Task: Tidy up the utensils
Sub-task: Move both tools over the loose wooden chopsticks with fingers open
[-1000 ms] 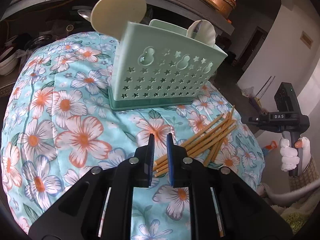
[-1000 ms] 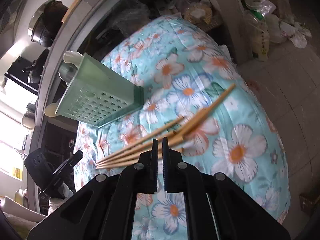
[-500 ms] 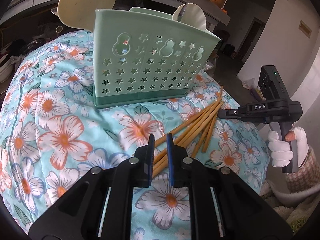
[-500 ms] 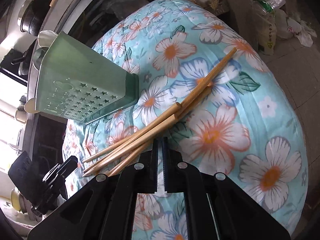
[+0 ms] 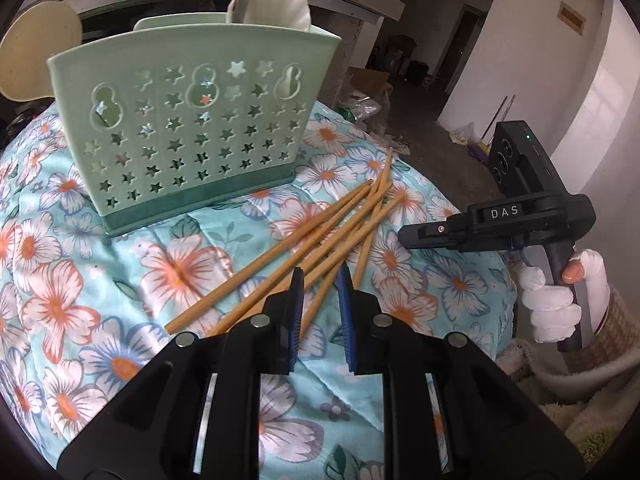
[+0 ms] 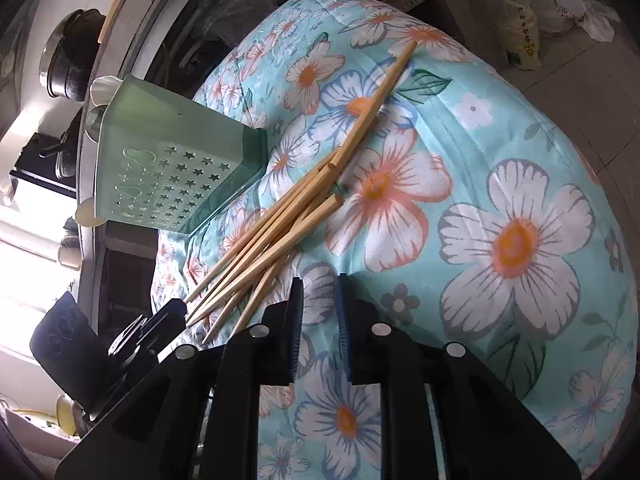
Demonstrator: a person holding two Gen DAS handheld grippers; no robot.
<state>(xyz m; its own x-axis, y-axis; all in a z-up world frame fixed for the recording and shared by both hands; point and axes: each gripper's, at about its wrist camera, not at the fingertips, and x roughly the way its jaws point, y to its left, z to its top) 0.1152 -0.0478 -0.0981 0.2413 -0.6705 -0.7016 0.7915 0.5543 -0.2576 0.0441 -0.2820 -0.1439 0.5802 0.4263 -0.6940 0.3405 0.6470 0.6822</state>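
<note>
Several wooden chopsticks [image 5: 320, 236] [image 6: 280, 232] lie in a loose crossed bundle on the floral cloth [image 5: 80, 280] [image 6: 520, 240]. Behind them stands a mint-green holder [image 5: 192, 136] [image 6: 168, 176] pierced with stars, with cream spoons [image 5: 276, 4] sticking out of it. My left gripper [image 5: 320, 280] hovers over the bundle's near ends. Its jaws are opening, and a chopstick runs under the gap without being pinched. My right gripper [image 6: 319, 292] is just right of the thin ends. Its jaws are opening over bare cloth. It also shows from the side, as the right gripper [image 5: 404, 236].
The cloth covers a rounded mound that falls away on all sides. Dark pots [image 6: 68, 60] sit on a shelf behind the holder. Bags [image 6: 520, 20] lie on the floor beyond. A white-gloved hand [image 5: 552, 304] holds the right gripper's handle.
Both grippers have come closer to the chopsticks, the left one swinging right along the bundle. Each pair of jaws has parted from nearly shut to a small gap.
</note>
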